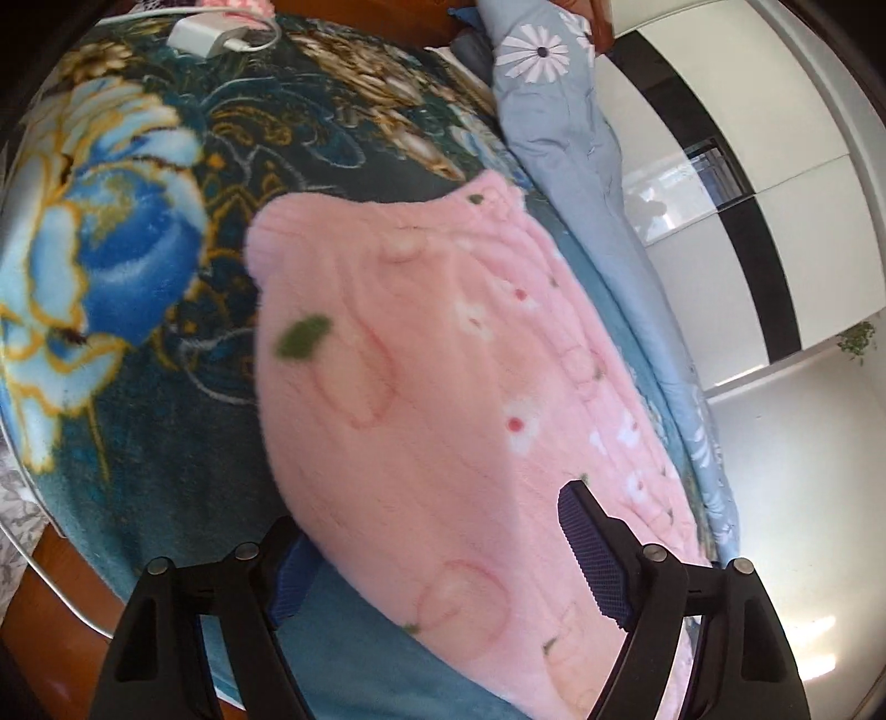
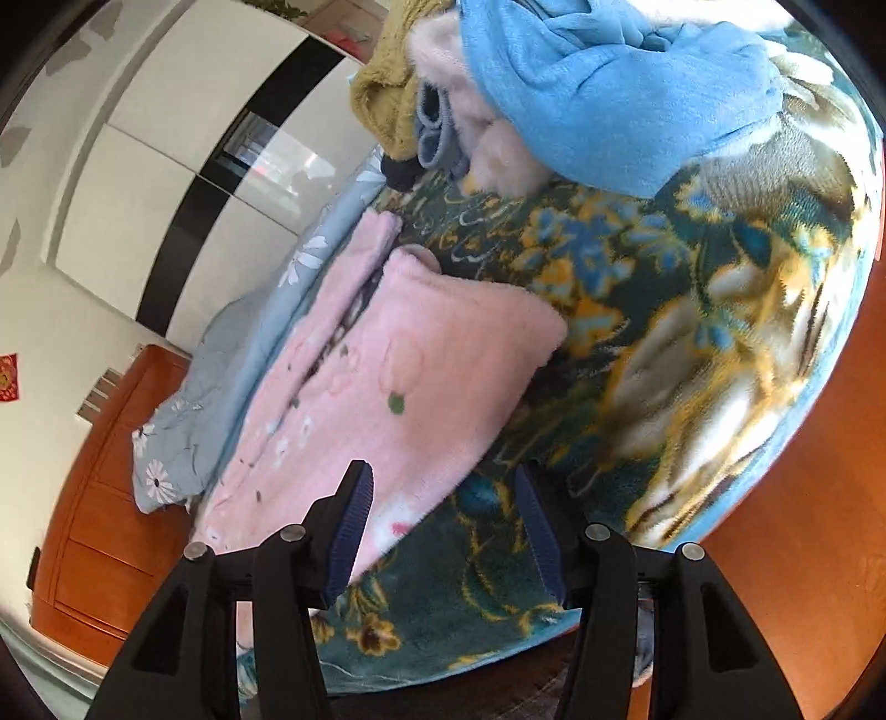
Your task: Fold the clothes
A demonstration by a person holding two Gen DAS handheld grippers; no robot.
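Observation:
A pink fleece garment (image 1: 443, 360) with flower and fruit prints lies on a dark teal floral blanket (image 1: 138, 249) on a bed. My left gripper (image 1: 437, 559) is open, its fingers straddling the garment's near edge, with the cloth between the blue pads (image 1: 592, 559). In the right wrist view the same pink garment (image 2: 398, 376) lies folded over, and my right gripper (image 2: 443, 531) is open at its near corner, above the blanket (image 2: 692, 304). Nothing is gripped.
A grey-blue flowered quilt (image 1: 565, 166) runs along the far side of the bed. A white charger and cable (image 1: 205, 33) lie on the blanket. A heap of clothes, blue (image 2: 609, 83) and mustard (image 2: 382, 99), sits beyond the garment. A white and black wardrobe (image 2: 183, 183) and wooden bed frame (image 2: 105, 498) stand nearby.

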